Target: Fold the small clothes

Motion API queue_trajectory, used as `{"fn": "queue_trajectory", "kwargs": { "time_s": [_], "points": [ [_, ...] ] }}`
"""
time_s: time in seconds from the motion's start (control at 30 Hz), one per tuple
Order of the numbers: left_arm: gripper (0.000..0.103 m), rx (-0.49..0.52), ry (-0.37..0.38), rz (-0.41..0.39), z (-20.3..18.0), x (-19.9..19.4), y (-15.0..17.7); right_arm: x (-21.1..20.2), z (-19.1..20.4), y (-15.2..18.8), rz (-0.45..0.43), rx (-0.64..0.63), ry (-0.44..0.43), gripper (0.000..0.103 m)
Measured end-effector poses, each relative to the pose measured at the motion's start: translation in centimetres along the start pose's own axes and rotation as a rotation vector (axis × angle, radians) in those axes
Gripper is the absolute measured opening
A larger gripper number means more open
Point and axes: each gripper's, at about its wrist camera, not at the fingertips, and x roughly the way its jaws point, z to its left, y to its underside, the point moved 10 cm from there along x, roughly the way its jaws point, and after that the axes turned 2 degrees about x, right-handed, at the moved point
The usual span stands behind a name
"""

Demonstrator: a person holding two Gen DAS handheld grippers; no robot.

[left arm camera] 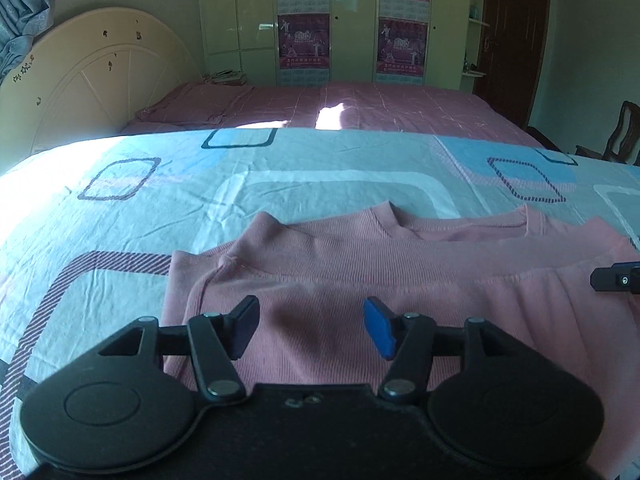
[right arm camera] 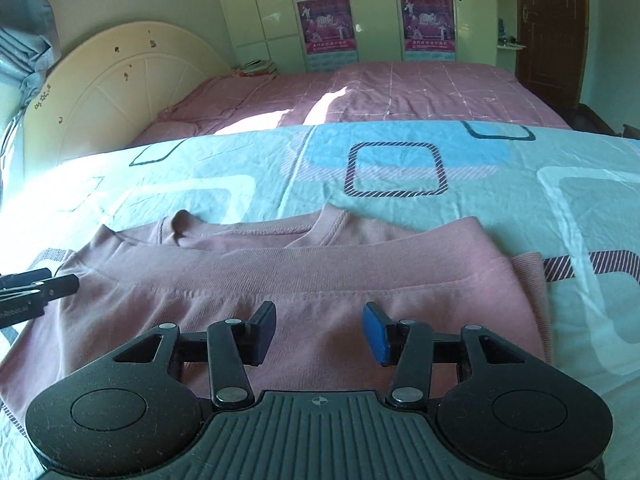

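Observation:
A pink ribbed top (left arm camera: 360, 268) lies flat on the patterned blue sheet, folded so its hem band lies just short of the neckline; it also shows in the right wrist view (right arm camera: 304, 280). My left gripper (left arm camera: 310, 326) is open and empty, hovering over the left half of the top. My right gripper (right arm camera: 318, 330) is open and empty over the right half. The right gripper's tip (left arm camera: 616, 278) shows at the left wrist view's right edge. The left gripper's tip (right arm camera: 36, 292) shows at the right wrist view's left edge.
The blue patterned sheet (left arm camera: 280, 176) covers the work surface. Behind it is a bed with a pink cover (left arm camera: 360, 104), a cream headboard (left arm camera: 100, 76), wardrobes with posters (left arm camera: 304, 20), a dark door (left arm camera: 516, 32) and a chair (left arm camera: 624, 132).

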Motion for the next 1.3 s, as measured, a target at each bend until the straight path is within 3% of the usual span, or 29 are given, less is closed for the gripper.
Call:
{"fn": "queue_trajectory", "kwargs": {
  "time_s": [0.1,0.2,0.27,0.47,0.57,0.8,0.93,1.0,1.17,1.3],
  "points": [
    [0.060,-0.006,-0.033,0.051,0.8,1.5,1.9,0.6,-0.9,1.3,0.020,-0.018,0.050,0.048],
    [0.064,-0.025,-0.043,0.039,1.8,1.4,2.3,0.6,-3.7,2.4,0.029,-0.011,0.118,0.048],
    [0.064,-0.017,-0.045,0.044,2.0,1.2,2.3,-0.1,-5.3,2.8,0.024,0.044,0.114,0.048],
    [0.064,-0.031,-0.072,0.058,2.8,0.3,2.4,-1.9,-7.5,4.3,0.029,0.026,0.204,0.048],
    [0.060,-0.041,-0.078,0.043,2.6,-1.0,2.1,-3.6,-6.8,4.4,0.014,0.036,0.178,0.048],
    [0.062,-0.022,0.005,0.007,-0.7,-4.7,2.8,-5.7,-2.1,5.8,-0.009,-0.036,0.095,0.048],
    [0.062,0.000,-0.030,0.069,-0.1,-4.0,6.0,-5.2,-3.4,9.0,0.042,-0.072,0.165,0.048],
    [0.069,-0.041,-0.036,0.073,1.3,-3.8,7.3,-5.7,-4.5,9.7,0.036,-0.078,0.189,0.048],
    [0.069,-0.011,-0.034,0.064,2.3,-4.5,7.7,-7.0,-7.2,10.9,0.038,-0.030,0.244,0.048],
    [0.067,-0.047,-0.018,0.095,2.6,-6.1,7.9,-8.2,-6.0,10.3,0.056,0.004,0.237,0.048]
  ]
}}
